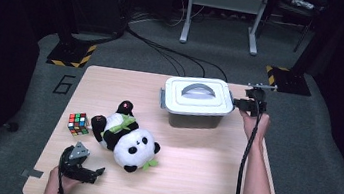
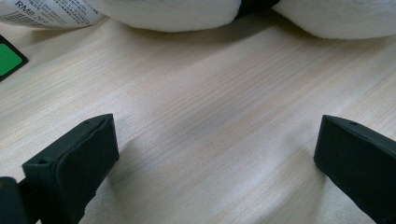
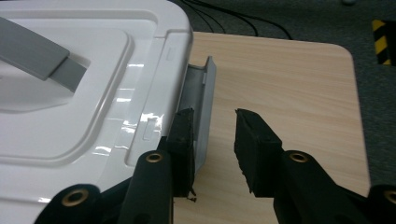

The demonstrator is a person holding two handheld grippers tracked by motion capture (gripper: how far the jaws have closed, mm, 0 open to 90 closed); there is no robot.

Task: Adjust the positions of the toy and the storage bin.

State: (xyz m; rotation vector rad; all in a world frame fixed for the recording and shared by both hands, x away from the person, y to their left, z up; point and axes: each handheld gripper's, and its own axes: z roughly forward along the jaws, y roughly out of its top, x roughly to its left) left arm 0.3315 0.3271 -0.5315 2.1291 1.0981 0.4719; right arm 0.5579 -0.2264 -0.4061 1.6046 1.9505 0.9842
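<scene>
Right gripper (image 3: 212, 135) at the box's (image 1: 198, 100) right-end latch (image 3: 204, 100), jaws narrowed, clamping nothing. Box back-right near table (image 1: 200, 176) edge, long axis left-right. Left gripper (image 2: 210, 158) open, idle.

A lidded box (image 1: 197, 103) is sitting at the far right of the counter (image 1: 200, 176). A plush panda (image 1: 126, 139) is lying near the middle, with a puzzle cube (image 1: 78, 123) resting just left of it. The right gripper (image 1: 236, 104) is hovering at the box's right-end latch (image 3: 204, 109); the left gripper (image 1: 94, 173) is resting at the near left edge.
</scene>
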